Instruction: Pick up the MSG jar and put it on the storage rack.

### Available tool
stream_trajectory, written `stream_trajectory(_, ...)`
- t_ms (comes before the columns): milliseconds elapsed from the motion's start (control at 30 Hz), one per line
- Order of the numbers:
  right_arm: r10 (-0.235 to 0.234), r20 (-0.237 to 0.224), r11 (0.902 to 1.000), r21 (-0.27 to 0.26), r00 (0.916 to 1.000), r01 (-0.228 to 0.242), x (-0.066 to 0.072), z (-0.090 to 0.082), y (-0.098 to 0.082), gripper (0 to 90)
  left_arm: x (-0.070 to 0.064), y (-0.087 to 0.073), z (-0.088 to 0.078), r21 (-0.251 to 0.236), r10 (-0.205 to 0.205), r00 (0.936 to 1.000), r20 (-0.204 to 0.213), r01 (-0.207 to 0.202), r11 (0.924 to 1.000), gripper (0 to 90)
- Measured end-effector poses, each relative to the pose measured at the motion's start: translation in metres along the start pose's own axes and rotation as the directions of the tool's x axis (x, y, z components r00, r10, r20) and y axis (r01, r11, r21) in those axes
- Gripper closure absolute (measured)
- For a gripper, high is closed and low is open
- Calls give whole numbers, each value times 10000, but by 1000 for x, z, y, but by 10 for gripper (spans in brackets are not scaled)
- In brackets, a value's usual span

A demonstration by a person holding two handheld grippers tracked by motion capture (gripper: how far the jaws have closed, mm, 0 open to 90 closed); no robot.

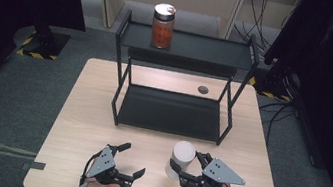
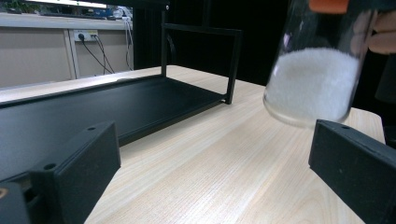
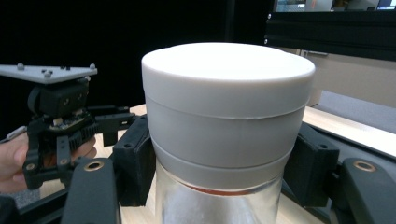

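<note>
The right gripper (image 1: 192, 171) clamps a white-lidded glass jar (image 1: 180, 159) near the table's (image 1: 81, 110) front edge; the left gripper view shows its base clear of the wood and white granules inside. The left gripper (image 1: 131, 161) rests with jaws wide, empty

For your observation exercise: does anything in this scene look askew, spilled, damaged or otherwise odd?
Only the white-lidded jar: it leans, off the table, because the right gripper holds it just under its lid. Nothing is spilled or damaged; the orange-filled jar stands upright on the rack.

Black rack (image 1: 171, 112) on wooden table (image 1: 85, 111)
</note>
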State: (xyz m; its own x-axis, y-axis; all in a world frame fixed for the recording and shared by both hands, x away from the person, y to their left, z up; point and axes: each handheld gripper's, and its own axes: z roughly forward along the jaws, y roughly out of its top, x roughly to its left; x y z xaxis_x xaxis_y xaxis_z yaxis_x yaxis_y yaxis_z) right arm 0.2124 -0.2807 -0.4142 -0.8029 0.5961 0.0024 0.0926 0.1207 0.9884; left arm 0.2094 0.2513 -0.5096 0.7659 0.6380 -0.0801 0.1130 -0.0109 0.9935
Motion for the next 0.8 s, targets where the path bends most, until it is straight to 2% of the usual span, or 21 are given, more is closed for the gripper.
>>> stream_trajectory(533, 389, -74, 9992, -6, 9992, -389, -14, 7, 30, 354, 0, 0, 0, -30, 36, 10000, -42, -36, 10000, 16)
stream_trajectory(800, 247, -32, 9996, -123, 9997, -247, -20, 11, 48, 354, 0, 0, -1, -40, 39, 10000, -53, -39, 10000, 17)
